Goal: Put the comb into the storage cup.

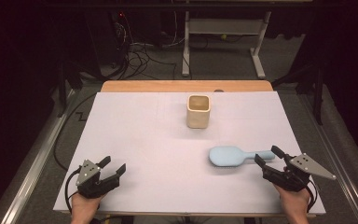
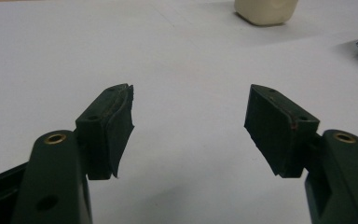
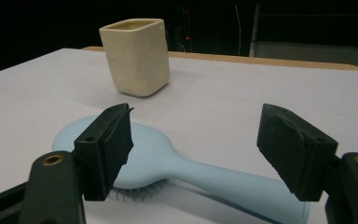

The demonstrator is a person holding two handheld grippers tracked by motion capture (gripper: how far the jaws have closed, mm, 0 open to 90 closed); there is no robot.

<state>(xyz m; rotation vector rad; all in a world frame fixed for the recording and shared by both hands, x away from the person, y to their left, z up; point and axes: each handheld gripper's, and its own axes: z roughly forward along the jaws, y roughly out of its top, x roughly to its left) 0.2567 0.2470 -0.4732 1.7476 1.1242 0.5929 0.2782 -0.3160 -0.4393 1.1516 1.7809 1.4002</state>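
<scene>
Approach step, judging by the layout: reaching for the pale blue plastic hairbrush [image 1: 235, 156], lying bristles down on the white table cover [image 1: 135, 140], nearer the person than the cream square-sided ceramic cup [image 1: 198, 111] and a little to its right in the high view, well apart from it. Right gripper [image 1: 266, 156] at the handle end of that brush, jaws spread wide with the handle running between them in the right gripper view [image 3: 196, 140]; pads not pressing on it, nothing held. Left gripper [image 1: 112, 166] resting far to the left of the cup, near the table's front edge, jaws likewise apart and empty over bare cover [image 2: 189, 126]. Next, probably: settling the right jaws lower around the slim handle, squaring them across it, then closing firmly before any lift. Likely destination the cup, standing upright and open at the top; needing a tilt of the brush to stand it handle-first or head-first inside.
</scene>
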